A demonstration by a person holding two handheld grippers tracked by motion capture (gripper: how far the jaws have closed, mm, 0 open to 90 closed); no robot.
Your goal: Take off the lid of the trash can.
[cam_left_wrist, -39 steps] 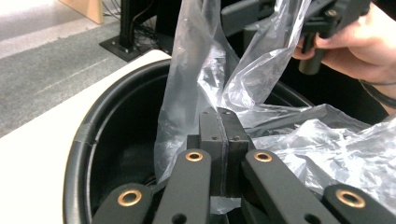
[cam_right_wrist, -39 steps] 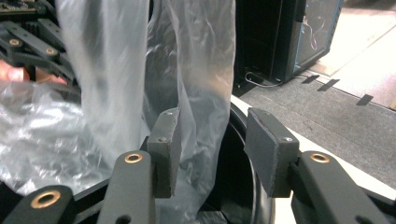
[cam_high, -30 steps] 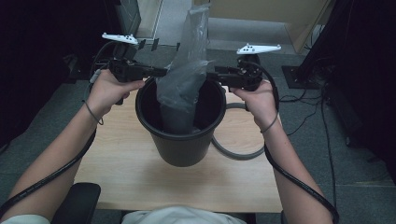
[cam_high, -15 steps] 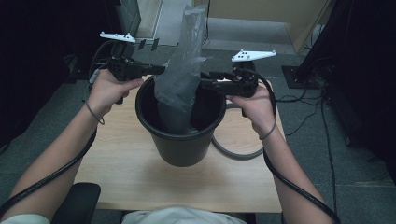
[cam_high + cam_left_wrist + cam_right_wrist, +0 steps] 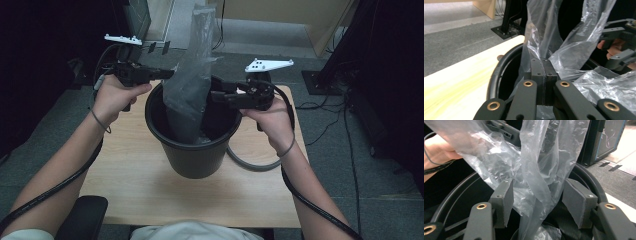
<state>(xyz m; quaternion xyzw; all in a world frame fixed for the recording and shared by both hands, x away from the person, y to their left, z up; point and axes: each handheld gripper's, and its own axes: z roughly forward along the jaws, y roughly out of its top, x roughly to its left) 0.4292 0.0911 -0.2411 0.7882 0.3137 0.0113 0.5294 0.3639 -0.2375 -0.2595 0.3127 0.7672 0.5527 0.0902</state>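
Left gripper (image 5: 543, 75): jaws pressed together, clamped on an edge of the clear plastic bag (image 5: 189, 95). Right gripper (image 5: 537, 202): jaws apart and just opening, bag film hanging between the pads, not pinched. The bag rises from the black bucket (image 5: 192, 155), which stands on the wooden table (image 5: 140, 190).

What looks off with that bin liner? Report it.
The clear plastic bag is not spread over the black bin's rim: it stands up twisted and bunched from inside, pinched at one edge by the left gripper.
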